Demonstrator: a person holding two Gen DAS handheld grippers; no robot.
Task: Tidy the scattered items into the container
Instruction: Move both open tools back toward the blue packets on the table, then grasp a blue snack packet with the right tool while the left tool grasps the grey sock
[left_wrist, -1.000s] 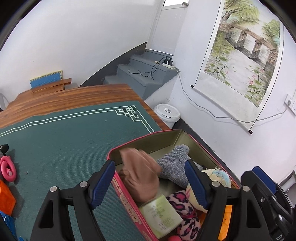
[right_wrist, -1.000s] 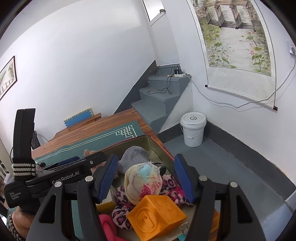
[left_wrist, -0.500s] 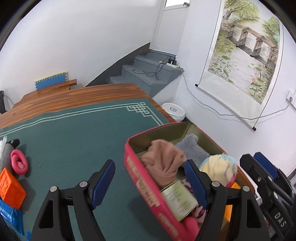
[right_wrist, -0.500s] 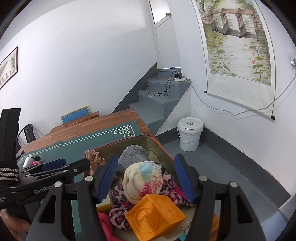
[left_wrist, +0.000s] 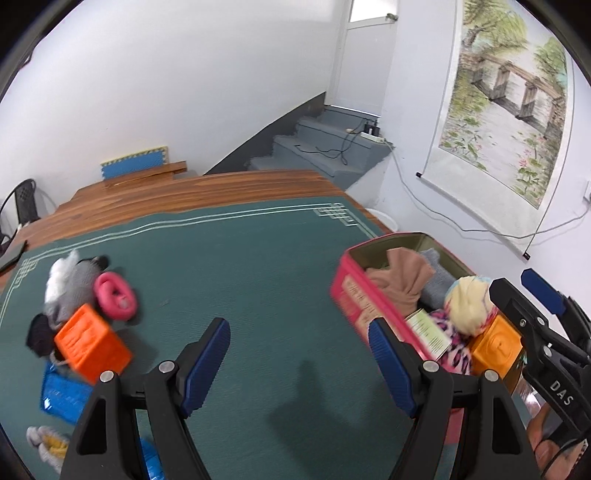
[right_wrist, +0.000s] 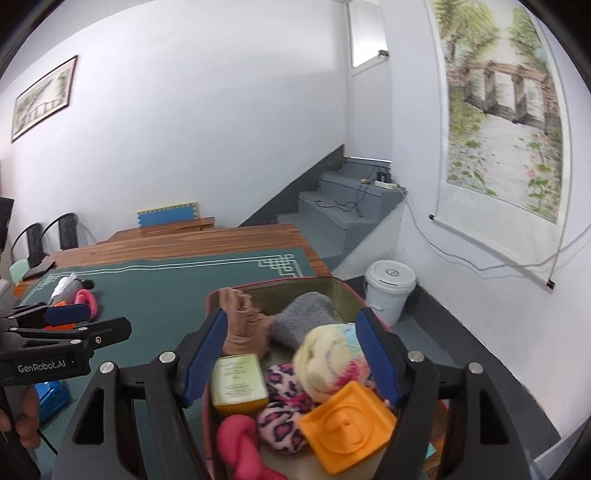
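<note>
Red tin (left_wrist: 354, 295): rectangular, olive-lined, at the right edge of the green-matted bench (left_wrist: 258, 266). It holds a tan cloth (right_wrist: 243, 325), grey sock (right_wrist: 303, 317), pastel roll (right_wrist: 328, 354), leopard fabric (right_wrist: 280, 417), orange cube (right_wrist: 347, 424) and green box (right_wrist: 240, 384).

Left claw (left_wrist: 299, 354), wide open and empty, has swung left of the tin since the earlier frame. Right claw (right_wrist: 291, 354) gapes empty above the tin.

Items left of the tin, including a second orange cube (left_wrist: 92, 343) and pink ring (left_wrist: 114, 295), are blurred.

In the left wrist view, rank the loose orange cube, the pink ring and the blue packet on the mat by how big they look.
1. orange cube, largest.
2. pink ring and blue packet look about alike. The left claw hides part of the packet, so I won't rank these two.
Fisheye stretch near the edge makes all of this rough.
</note>
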